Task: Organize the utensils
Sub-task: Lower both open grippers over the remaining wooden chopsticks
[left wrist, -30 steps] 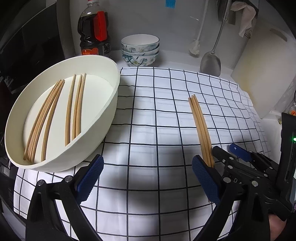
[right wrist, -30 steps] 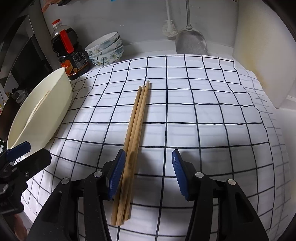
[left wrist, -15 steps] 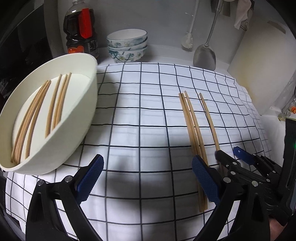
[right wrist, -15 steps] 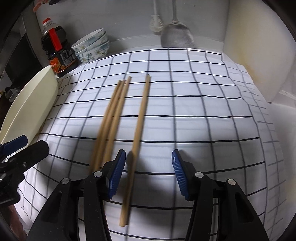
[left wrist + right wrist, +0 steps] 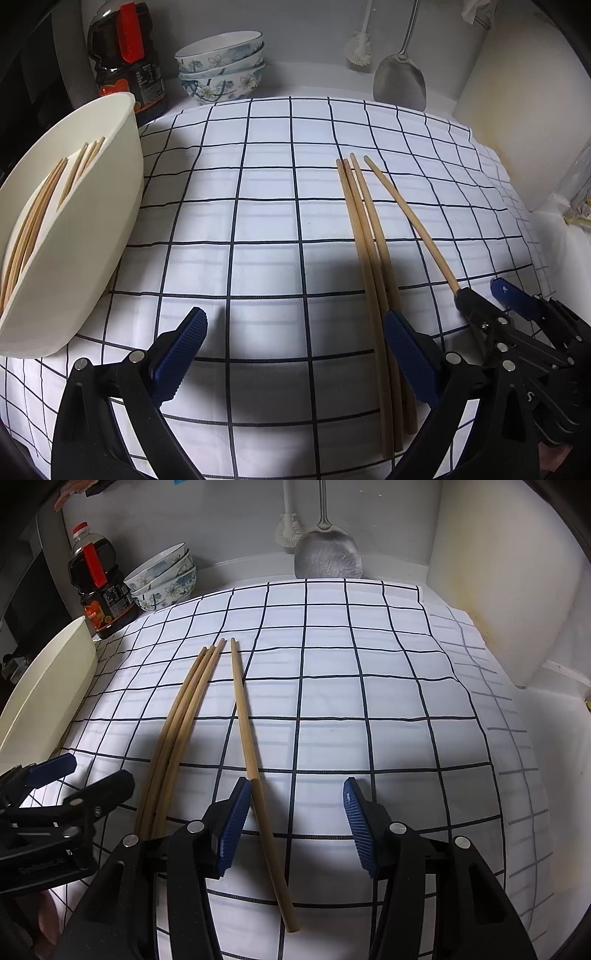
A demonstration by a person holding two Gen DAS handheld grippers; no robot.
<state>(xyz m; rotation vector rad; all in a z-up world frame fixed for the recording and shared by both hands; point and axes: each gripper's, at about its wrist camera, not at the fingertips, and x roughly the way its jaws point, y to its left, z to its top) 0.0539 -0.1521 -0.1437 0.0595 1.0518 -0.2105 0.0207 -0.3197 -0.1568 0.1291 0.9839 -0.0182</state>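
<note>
Left gripper (image 5: 295, 354) hung wide apart over white cloth with dark grid lines (image 5: 258, 221), lower frame, gripping nothing. Right gripper (image 5: 293, 819) likewise spread, single pale wooden chopstick (image 5: 255, 760) lying between its blue-padded fingers (image 5: 232, 827), near left pad, unclamped. Bundle of three wooden chopsticks (image 5: 177, 734) lay just left of it. Cream oval plastic tub (image 5: 85, 236), frame left, held more chopsticks (image 5: 33, 218).
</note>
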